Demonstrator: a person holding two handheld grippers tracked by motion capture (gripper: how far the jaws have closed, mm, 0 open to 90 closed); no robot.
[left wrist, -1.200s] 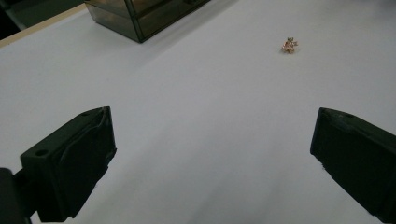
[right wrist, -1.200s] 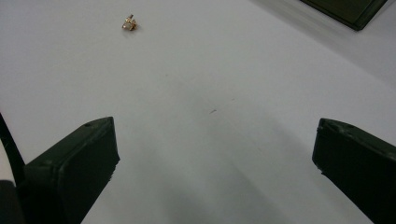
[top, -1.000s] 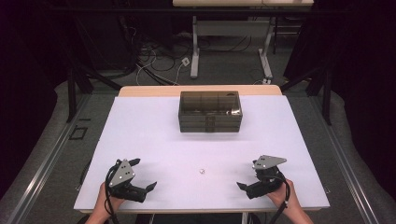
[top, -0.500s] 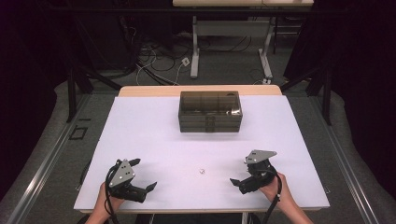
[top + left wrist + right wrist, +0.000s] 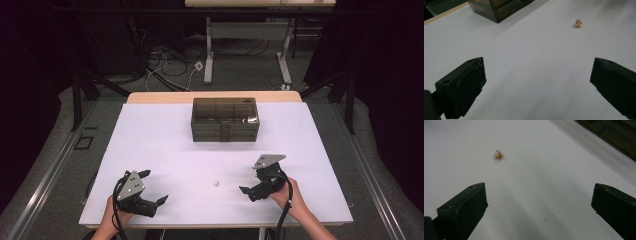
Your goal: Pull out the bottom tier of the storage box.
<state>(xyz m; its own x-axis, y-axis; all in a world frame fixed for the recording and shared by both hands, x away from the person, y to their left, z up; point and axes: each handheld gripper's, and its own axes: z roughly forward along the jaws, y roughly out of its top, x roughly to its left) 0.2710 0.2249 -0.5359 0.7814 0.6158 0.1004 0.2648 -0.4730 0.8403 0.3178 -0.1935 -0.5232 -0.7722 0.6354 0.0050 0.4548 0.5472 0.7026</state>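
The right claw (image 5: 248, 191), jaws spread wide, approaches the tiny gold trinket (image 5: 215, 184) on the worktop (image 5: 165, 140); next it must straddle and pinch it, while the left claw (image 5: 152, 189) rests spread.

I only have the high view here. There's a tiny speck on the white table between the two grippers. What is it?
Observer: The right gripper view shows a small gold-coloured trinket with a sparkly, studded surface.
Operator: Are the right gripper's jaws open?
Observer: Yes, the right gripper has its jaws wide apart with bare table between them; the trinket lies ahead, nearer its left jaw.
Operator: And the left gripper?
Observer: The left gripper is open too, holding nothing; in its view the trinket lies far ahead toward the right, and a corner of the dark see-through box shows at the top.
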